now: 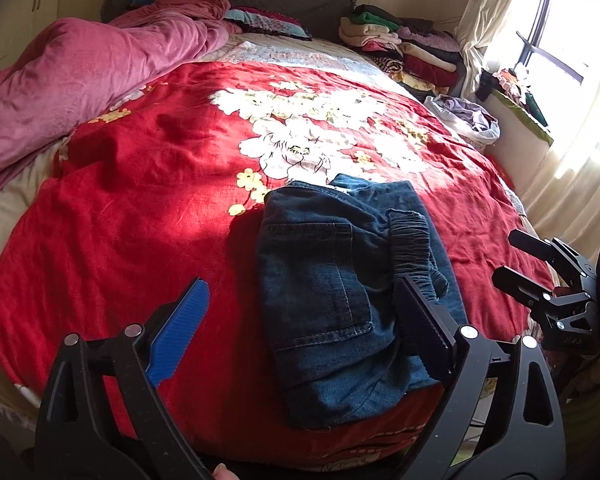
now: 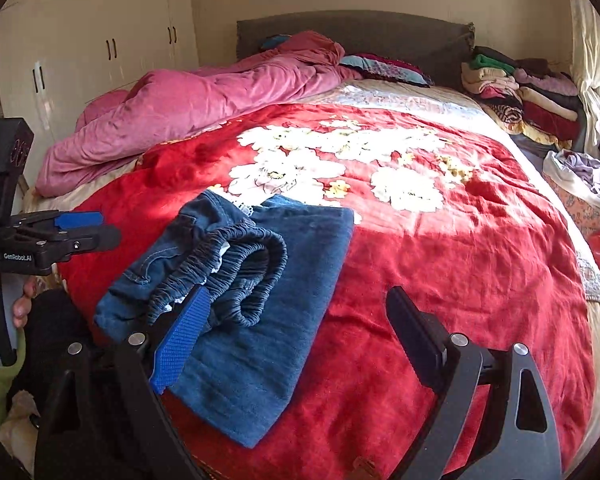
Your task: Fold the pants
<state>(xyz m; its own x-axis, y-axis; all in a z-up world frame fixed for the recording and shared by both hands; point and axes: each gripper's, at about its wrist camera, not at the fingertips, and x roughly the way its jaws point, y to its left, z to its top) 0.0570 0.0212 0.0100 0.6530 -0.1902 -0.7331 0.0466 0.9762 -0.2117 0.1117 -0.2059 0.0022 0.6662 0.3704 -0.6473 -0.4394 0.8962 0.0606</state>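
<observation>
**Folded jeans lie released near the foot edge of the bed**

The left gripper point(image 1: 300, 332) hovers with its jaws wide apart, nothing between the pads; its blue finger point(image 1: 180, 332) hangs over bare cover and its black finger point(image 1: 420, 320) sits at the elastic waistband point(image 1: 412, 236), though whether it touches the cloth cannot be told. The right gripper point(image 2: 296, 344) is spread just as wide and grips nothing, its blue finger point(image 2: 184, 340) over the gathered waistband and the black one over open red cloth.

The jeans point(image 1: 332, 280) lie in a compact folded bundle on the red floral bedspread point(image 1: 140, 220), close to the foot edge of the bed, with the waistband bunched on top toward the right side.

The risk, as it looks from here, is a snag: a finger next to the ruched elastic could catch it on lifting away and drag the top layer open. The bundle also sits near the foot edge, so a nudge toward the person could tip it off.

Room is generous toward the headboard: the middle of the cover is open. The crumpled pink quilt point(image 1: 80, 88) fills the left side, stacked clothes point(image 1: 404, 48) the far right corner, and a bag of laundry point(image 1: 468, 118) the right edge.
</observation>
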